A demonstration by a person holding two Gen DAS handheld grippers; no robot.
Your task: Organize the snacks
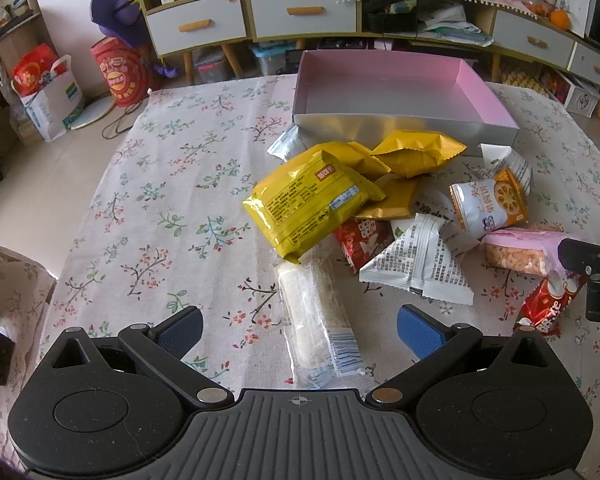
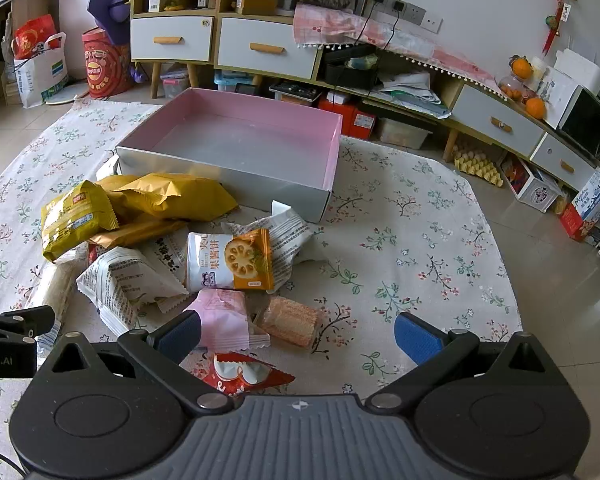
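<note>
A pile of snack packets lies on the floral tablecloth in front of an empty pink-lined box (image 1: 384, 120) (image 2: 236, 172). It holds yellow packets (image 1: 308, 202) (image 2: 76, 218), white packets (image 1: 418, 262) (image 2: 120, 280), an orange-white biscuit packet (image 1: 490, 204) (image 2: 232, 260), a pink rice-bar packet (image 1: 520, 250) (image 2: 224, 318), a red packet (image 1: 550, 304) (image 2: 244, 376) and a clear rice-cracker packet (image 1: 320, 320). My left gripper (image 1: 300, 328) is open, low over the clear packet. My right gripper (image 2: 298, 334) is open, above the pink and red packets.
The table edge runs along the left (image 1: 100, 184) and the right (image 2: 496, 232). Low cabinets with drawers (image 1: 300, 12) (image 2: 264, 46) stand behind the table. Bags and a red tin (image 1: 120, 72) sit on the floor at left. Boxes (image 2: 588, 208) sit on the floor at right.
</note>
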